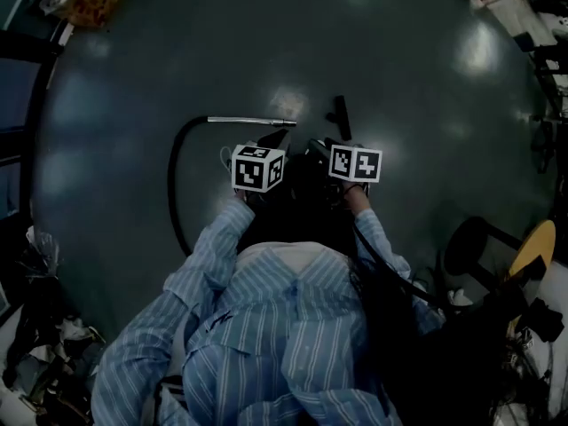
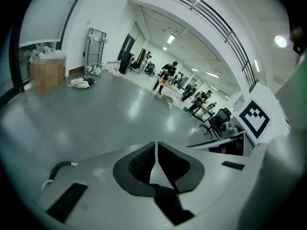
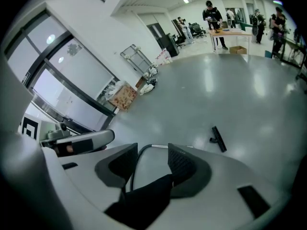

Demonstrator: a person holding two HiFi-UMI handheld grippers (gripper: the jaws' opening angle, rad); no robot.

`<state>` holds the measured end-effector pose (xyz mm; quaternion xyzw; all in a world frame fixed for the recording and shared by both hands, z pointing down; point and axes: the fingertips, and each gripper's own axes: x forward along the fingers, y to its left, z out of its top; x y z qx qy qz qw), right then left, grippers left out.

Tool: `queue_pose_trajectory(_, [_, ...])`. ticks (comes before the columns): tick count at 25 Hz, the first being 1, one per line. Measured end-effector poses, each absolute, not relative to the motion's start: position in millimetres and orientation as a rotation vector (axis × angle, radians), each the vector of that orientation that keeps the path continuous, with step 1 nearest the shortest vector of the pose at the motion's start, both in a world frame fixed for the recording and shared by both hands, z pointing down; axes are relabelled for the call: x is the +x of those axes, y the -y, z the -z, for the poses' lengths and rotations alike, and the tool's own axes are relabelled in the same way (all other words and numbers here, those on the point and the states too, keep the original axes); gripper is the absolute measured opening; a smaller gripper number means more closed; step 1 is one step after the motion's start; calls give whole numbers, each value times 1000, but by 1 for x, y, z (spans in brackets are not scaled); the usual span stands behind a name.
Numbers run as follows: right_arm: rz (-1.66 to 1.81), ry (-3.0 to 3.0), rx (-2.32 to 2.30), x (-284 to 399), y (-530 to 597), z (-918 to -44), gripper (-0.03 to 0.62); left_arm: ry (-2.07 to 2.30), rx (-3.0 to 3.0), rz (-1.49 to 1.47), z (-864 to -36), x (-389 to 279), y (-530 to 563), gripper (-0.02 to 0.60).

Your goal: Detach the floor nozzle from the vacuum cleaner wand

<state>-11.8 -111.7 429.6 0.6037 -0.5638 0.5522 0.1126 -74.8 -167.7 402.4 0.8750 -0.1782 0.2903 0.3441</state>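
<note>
The black floor nozzle [image 1: 340, 116] lies on the dark floor, apart from the silver wand [image 1: 253, 121], whose black hose [image 1: 172, 185] curves away to the left. My left gripper [image 1: 273, 138] is held up above the floor near the wand's end; in the left gripper view its pads [image 2: 144, 162] meet, shut with nothing between them. My right gripper [image 1: 319, 145] hangs beside it, open and empty [image 3: 152, 150]. Through its gap I see the hose [image 3: 135, 164] and wand below, and the nozzle [image 3: 218, 138] lies off to the right.
A cardboard box [image 2: 46, 73] and a metal cart [image 2: 96, 47] stand by the far wall. People work at desks [image 2: 165, 75] in the distance. An office chair [image 1: 475, 242] and a yellow disc [image 1: 532, 251] are at my right, and clutter [image 1: 35, 344] at my lower left.
</note>
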Motion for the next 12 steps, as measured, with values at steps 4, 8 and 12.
queue_pose_trajectory(4, [-1588, 1639, 1788, -6, 95, -419, 161, 466, 2243, -752, -404, -85, 153, 23])
queue_pose_trajectory(8, [-1579, 1631, 1812, 9, 82, -408, 52, 488, 2230, -726, -397, -81, 145, 21])
queue_pose_trajectory(12, [-1546, 1635, 1802, 30, 66, -402, 38, 523, 2232, -684, -386, -65, 136, 21])
